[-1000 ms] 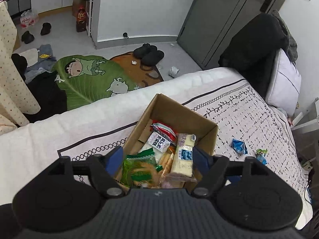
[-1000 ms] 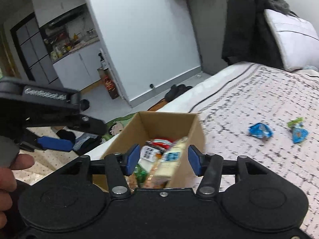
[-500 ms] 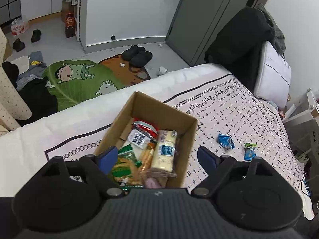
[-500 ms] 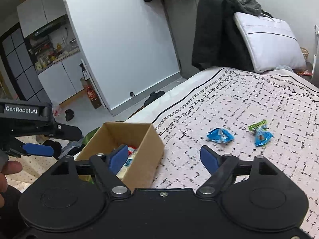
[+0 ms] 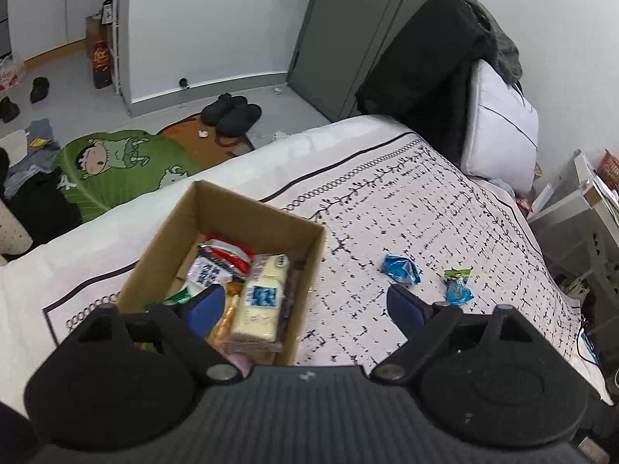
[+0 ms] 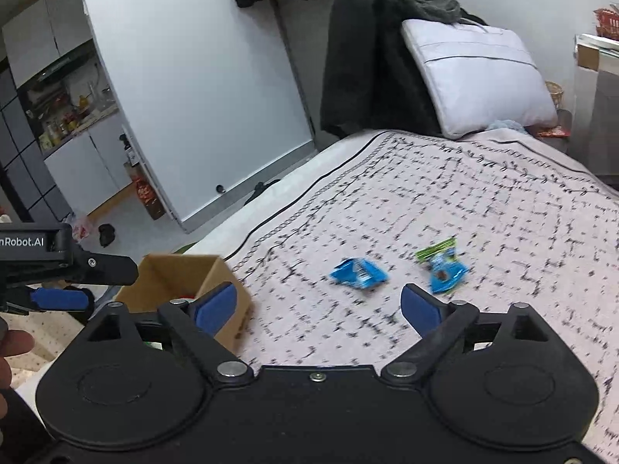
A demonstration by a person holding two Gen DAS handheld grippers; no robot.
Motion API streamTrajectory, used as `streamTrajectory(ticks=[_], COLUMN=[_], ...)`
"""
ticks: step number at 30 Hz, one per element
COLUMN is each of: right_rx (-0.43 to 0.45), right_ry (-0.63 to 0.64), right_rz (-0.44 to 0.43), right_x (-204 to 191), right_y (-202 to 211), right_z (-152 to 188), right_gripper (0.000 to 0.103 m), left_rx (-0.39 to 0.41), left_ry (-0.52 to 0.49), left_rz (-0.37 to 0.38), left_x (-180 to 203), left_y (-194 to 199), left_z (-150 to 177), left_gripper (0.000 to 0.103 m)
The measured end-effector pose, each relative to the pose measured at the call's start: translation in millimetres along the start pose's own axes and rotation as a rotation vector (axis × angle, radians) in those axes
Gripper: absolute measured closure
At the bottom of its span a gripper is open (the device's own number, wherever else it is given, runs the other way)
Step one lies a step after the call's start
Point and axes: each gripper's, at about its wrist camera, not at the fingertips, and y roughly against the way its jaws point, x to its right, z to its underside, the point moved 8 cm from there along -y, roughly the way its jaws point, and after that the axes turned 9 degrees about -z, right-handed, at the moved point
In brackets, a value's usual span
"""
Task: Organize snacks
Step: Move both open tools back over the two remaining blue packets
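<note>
Two loose snacks: blue packet [image 6: 359, 273], green-tipped packet [image 6: 445, 266], on bed [image 6: 503, 208]
Box [image 5: 247, 216]: holds snacks
Left gripper [image 5: 305, 305]: fingers wide apart, empty
Right gripper [image 6: 319, 305]: fingers wide apart, empty

The box [image 5: 247, 212] is showing matt brown cardboard, and the packets [image 5: 260, 297] lying in it are looking like glossy plastic film. On the right, two blue wrappers [image 6: 359, 273] are shining as crinkled foil-like plastic on the bedspread [image 6: 503, 232], which is looking like soft matt printed cloth. The near grippers [image 5: 305, 307] are showing matt black plastic with ribbed tops, smooth blue pads [image 5: 404, 305] and bright metal rivets.
</note>
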Motion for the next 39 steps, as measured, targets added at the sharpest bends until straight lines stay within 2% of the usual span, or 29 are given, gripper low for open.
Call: streamTrajectory(ticks=[4, 12, 17, 20, 28, 33, 36, 39], right_rx=[0.022, 0.040, 0.031, 0.022, -0.034, -0.062, -0.078, -0.094], right_ry=[0.005, -0.087, -0.139, -0.120, -0.131, -0.125, -0.095, -0.083], right_rz=[0.042, 0.126, 0.142, 0.135, 0.162, 0.179, 0.196, 0.205], right_x=[22.1, 77.1, 99.0, 102.1, 119.0, 121.6, 124.4, 128.8], right_y=[5.5, 5.2, -8.9, -19.3, -48.3, -59.8, -70.1, -81.0], right_z=[-7.0, -11.8, -11.0, -13.6, -3.9, 0.4, -0.9, -0.4], right_gripper=[0.009, 0.009, 0.015, 0.019, 0.031, 0.032, 0.032, 0.033], left_rx=[0.005, -0.002, 0.004, -0.008, -0.050, -0.087, -0.100, -0.106], left_ry=[-0.029, -0.118, -0.190, -0.188, -0.135, -0.109, -0.114, -0.072], left_rz=[0.021, 0.091, 0.135, 0.166, 0.175, 0.191, 0.204, 0.235], left_x=[18.8, 67.2, 101.9, 117.2, 135.9, 142.4, 148.2, 149.6], left_y=[-8.7, -34.2, -52.8, -67.6, -120.0, -149.3, -165.7, -182.7], left_z=[-2.3, -3.0, -4.9, -5.9, -6.3, -2.9, 1.5, 6.9], left_gripper=[0.011, 0.011, 0.011, 0.011, 0.013, 0.014, 0.019, 0.024])
